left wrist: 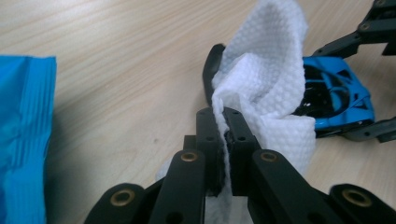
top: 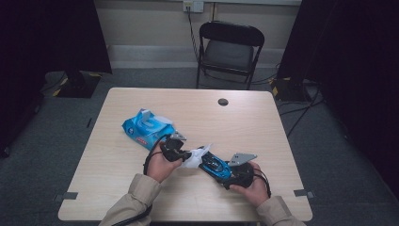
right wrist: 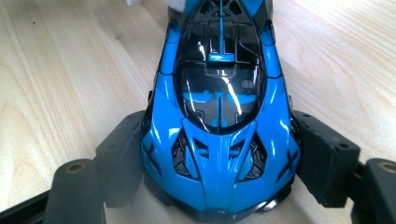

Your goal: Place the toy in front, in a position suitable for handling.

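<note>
A blue and black toy car [top: 214, 165] lies on the wooden table [top: 244, 117] near its front edge. My right gripper [top: 230, 170] is shut on it, the pads [right wrist: 322, 154] pressing both flanks of the car [right wrist: 219, 116] at one end. My left gripper [top: 181, 151] is shut on a white textured wipe [top: 197, 157]. In the left gripper view the jaws pinch a fold of the wipe [left wrist: 266, 88], which drapes over the other end of the car [left wrist: 336, 93]. A corner of the wipe [right wrist: 182, 3] shows beyond the car in the right gripper view.
A blue pack of wipes [top: 148, 127] with its flap up lies just left of the left hand, and its edge [left wrist: 23, 140] is close beside the left gripper. A cable hole [top: 223, 101] sits at the table's far side. A black folding chair [top: 230, 47] stands behind the table.
</note>
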`<state>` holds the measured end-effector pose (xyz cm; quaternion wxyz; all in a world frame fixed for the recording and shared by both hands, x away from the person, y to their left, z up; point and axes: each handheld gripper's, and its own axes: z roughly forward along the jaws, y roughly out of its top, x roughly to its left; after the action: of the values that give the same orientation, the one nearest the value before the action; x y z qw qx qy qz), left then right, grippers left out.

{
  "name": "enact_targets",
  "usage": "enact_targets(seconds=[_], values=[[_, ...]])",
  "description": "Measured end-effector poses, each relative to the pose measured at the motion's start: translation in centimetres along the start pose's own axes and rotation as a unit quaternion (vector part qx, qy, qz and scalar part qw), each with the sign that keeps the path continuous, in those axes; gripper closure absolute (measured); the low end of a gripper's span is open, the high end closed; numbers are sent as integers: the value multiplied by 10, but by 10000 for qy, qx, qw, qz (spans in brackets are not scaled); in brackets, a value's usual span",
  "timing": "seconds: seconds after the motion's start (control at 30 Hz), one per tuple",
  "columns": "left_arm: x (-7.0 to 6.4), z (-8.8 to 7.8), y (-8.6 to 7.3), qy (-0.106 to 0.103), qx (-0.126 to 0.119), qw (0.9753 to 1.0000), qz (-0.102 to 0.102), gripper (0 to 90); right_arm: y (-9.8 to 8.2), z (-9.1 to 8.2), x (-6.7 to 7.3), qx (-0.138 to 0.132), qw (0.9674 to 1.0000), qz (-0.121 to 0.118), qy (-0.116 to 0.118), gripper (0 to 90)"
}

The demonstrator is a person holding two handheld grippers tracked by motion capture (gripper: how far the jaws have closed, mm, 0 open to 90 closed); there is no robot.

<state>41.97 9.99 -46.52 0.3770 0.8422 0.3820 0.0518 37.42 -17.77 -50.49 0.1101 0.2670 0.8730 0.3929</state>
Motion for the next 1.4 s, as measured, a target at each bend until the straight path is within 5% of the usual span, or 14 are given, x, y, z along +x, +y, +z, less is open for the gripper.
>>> enact_targets(seconds=[0.27,0.4,0.77,1.27,1.4], values=[[9,-1,-7,50,83,9999,-118,865,0,0,0,-1,10000,0,0,253],[10,-8,-5,14,-68,9998,-166,866,0,0,0,-1,10000,0,0,253],[-25,-25,23,-324,-445,9981,262,865,0,0,0,-1,10000,-2,0,253],[-82,35,32,-929,13,9930,727,865,0,0,0,-2,10000,-6,1,253],[-90,45,31,-949,95,9923,794,862,0,0,0,0,10000,-12,2,253]])
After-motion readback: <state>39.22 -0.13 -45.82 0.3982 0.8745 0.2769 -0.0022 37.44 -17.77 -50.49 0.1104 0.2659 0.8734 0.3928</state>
